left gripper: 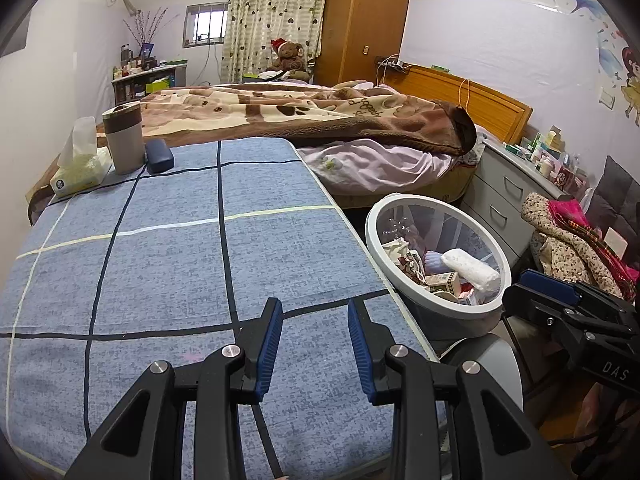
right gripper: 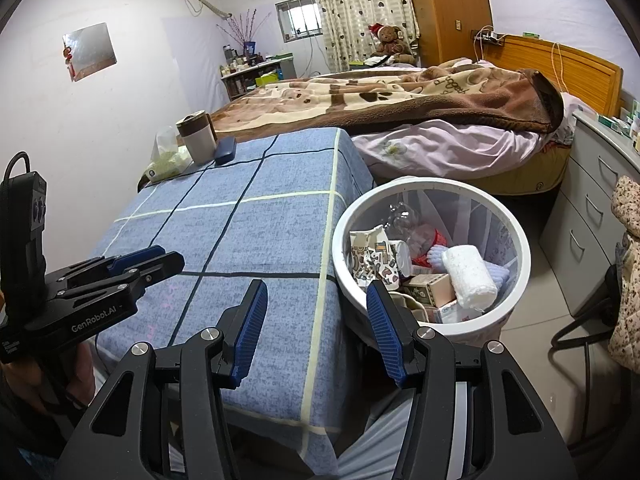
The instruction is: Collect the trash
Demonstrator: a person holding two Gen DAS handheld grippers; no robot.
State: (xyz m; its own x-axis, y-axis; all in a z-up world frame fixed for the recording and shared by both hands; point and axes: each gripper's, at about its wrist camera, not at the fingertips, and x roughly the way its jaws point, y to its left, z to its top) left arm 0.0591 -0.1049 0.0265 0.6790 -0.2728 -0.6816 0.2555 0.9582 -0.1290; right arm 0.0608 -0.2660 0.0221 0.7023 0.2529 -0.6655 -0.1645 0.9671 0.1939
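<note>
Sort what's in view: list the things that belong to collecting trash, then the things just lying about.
Job: white bin beside the table, holding a paper roll and small carton.

Lying about: tissue pack, tumbler, blue case, teddy bear, blanket.

Home bedroom: bed [left gripper: 360, 120], wardrobe [left gripper: 366, 20], nightstand [left gripper: 508, 188]

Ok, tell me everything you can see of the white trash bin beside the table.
The trash bin is round, with a white rim and see-through mesh-like walls, standing upright on the floor against the right edge of the cloth-covered table, in front of the bed. It is partly filled: a white roll of paper, a small cardboard box, patterned wrappers and crumpled clear plastic. Neither gripper touches it.
</note>
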